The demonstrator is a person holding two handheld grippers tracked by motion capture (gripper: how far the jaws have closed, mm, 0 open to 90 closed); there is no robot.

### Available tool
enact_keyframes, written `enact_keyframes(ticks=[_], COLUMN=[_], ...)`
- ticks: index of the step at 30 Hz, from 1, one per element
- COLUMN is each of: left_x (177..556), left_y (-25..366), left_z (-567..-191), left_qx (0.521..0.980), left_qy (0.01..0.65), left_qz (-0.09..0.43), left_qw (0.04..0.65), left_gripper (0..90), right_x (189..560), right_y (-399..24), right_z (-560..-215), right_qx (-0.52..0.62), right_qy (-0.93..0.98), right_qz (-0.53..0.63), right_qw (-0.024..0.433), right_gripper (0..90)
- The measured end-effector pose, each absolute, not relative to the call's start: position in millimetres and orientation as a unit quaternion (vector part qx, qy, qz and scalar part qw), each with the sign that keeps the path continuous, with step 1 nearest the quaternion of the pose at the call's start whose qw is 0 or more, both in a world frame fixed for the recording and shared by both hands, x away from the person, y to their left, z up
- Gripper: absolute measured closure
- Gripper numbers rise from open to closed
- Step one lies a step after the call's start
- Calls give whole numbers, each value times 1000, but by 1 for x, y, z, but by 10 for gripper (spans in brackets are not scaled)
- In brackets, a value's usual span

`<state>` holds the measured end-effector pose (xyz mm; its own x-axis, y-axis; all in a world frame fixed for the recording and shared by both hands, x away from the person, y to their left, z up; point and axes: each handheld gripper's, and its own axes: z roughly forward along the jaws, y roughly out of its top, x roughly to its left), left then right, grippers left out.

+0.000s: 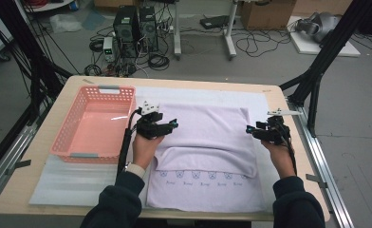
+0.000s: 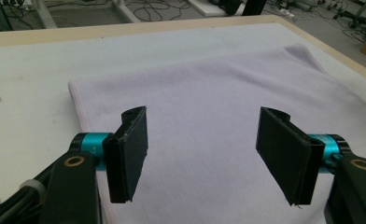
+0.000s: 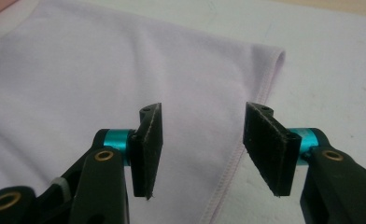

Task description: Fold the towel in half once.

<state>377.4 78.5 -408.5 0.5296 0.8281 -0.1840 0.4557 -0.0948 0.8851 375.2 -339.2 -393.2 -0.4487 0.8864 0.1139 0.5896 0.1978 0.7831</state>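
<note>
A pale lilac towel [image 1: 203, 137] lies folded on a white mat [image 1: 65, 183]; its top layer is folded back, and a row of small prints runs along the lower layer near me. My left gripper [image 1: 172, 124] hovers over the towel's left edge, jaws open with nothing between them. In the left gripper view its jaws [image 2: 204, 154] stand wide apart above the towel [image 2: 209, 84]. My right gripper [image 1: 249, 129] is at the towel's right edge, also open. The right gripper view shows that gripper [image 3: 202, 149] above the towel's [image 3: 102, 70] stitched hem, empty.
An empty pink plastic basket [image 1: 109, 89] stands on the table's left side, just left of my left hand. The wooden table [image 1: 32, 156] ends close behind the mat. Black frame posts, cables and computer boxes are on the floor beyond.
</note>
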Motion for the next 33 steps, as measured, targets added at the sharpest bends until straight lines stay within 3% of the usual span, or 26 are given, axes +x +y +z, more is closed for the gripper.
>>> enact_keyframes(ticks=[5,19,33], left_x=[354,286,250], left_y=[83,103,111], left_z=[-414,-427,-442], left_qx=[728,722,743], left_qy=[433,431,423], left_qz=[175,171,163], left_qw=[502,514,492], left_gripper=[334,420,521], right_x=[349,265,231], right_y=[-335,-334,-325], right_z=[-389,-415,-427], right_qx=[486,491,477], right_qy=[743,748,771], right_qz=[421,405,375], right_qw=[187,187,193], right_gripper=[476,480,544])
